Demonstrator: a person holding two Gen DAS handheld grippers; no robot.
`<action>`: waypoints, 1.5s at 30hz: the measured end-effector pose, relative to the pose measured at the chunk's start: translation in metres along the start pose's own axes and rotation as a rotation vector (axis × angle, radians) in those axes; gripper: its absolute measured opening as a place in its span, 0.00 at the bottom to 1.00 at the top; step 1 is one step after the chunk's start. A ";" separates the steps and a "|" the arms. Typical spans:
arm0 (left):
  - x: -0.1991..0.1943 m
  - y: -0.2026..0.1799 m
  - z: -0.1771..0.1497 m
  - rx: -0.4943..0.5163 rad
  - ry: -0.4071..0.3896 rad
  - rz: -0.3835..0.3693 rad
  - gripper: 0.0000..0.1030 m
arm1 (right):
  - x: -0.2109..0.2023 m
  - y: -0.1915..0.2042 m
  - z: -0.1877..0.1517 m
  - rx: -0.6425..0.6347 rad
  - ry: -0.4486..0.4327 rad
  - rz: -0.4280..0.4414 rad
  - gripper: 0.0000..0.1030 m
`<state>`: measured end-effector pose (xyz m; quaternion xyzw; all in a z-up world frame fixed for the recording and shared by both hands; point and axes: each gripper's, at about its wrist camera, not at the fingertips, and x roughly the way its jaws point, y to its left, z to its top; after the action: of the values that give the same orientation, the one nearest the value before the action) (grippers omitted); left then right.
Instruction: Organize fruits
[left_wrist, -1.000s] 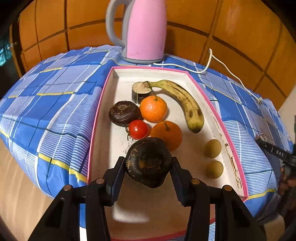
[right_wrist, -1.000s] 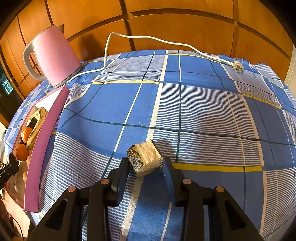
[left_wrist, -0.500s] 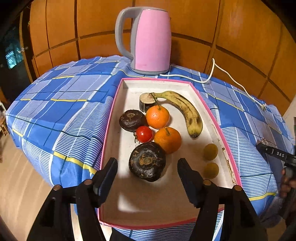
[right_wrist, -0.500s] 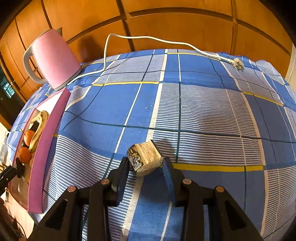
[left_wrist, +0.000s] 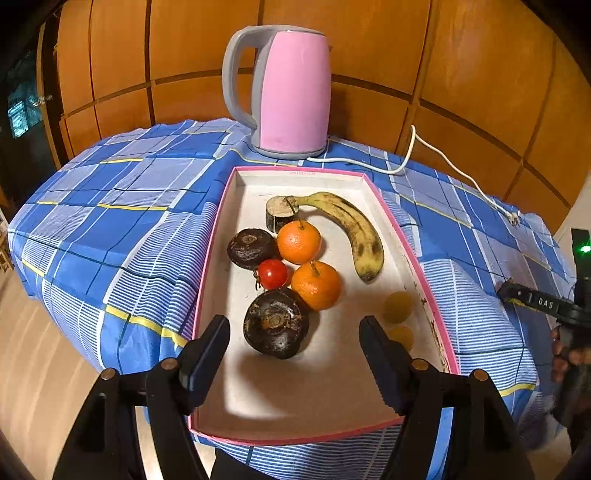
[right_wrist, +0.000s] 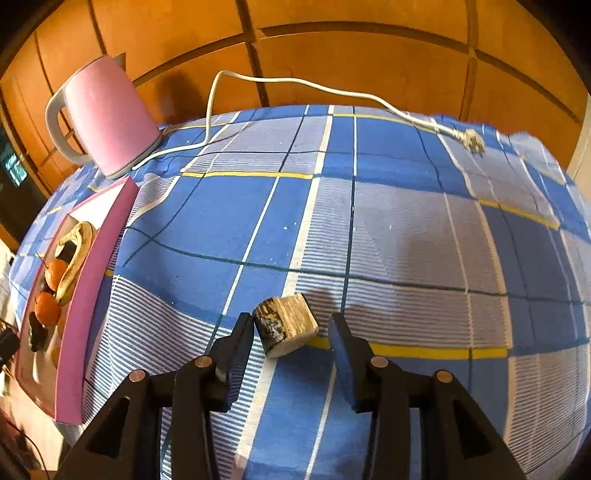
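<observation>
On a table covered with a blue checked cloth (right_wrist: 388, 229), a shallow pink-rimmed tray (left_wrist: 212, 236) already holds most of the fruit. Inside it lie a spotted banana (left_wrist: 351, 229), two oranges (left_wrist: 299, 242) (left_wrist: 316, 285), a small red tomato (left_wrist: 272, 274), two dark round fruits (left_wrist: 252, 248) (left_wrist: 276, 324), two small yellowish fruits (left_wrist: 398, 306) (left_wrist: 402, 336) near the right wall, and a short stubby chunk (left_wrist: 277, 217) at the far end by the banana's stem. The left gripper (left_wrist: 293, 341) hangs over the near end of the tray with its jaws opening wide and nothing between the pads; the nearer dark fruit rests on the tray floor just beyond the fingertips, touching an orange, so that piece looks placed. Well apart from the tray, on the bare cloth, sits one leftover piece, a pale fibrous chunk (right_wrist: 286, 325) that seems to be cut cane or similar. The right gripper (right_wrist: 291, 332) straddles it, jaws narrow but opening, one pad touching or nearly touching the chunk's dark end and the other showing a clear gap, so it does not appear gripped. A pink kettle (left_wrist: 291, 88) stands behind the tray, its white cord (right_wrist: 295, 83) trailing across the cloth. Judging from this, the sorting is nearly finished: the chunk still needs to be picked up and carried to the tray.
</observation>
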<state>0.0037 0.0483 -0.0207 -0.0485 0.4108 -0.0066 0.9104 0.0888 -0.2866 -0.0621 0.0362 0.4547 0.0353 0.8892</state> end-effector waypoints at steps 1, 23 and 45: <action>0.001 0.000 -0.001 0.002 0.004 0.005 0.71 | 0.000 0.000 0.001 -0.008 -0.001 -0.005 0.41; -0.004 -0.003 0.000 -0.002 -0.003 0.017 0.74 | -0.027 0.040 -0.010 -0.054 -0.033 0.074 0.36; -0.002 0.034 0.011 -0.102 -0.013 0.056 0.74 | -0.048 0.181 -0.028 -0.426 0.034 0.399 0.36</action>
<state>0.0098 0.0833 -0.0154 -0.0833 0.4059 0.0399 0.9093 0.0327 -0.1106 -0.0217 -0.0634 0.4355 0.3049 0.8446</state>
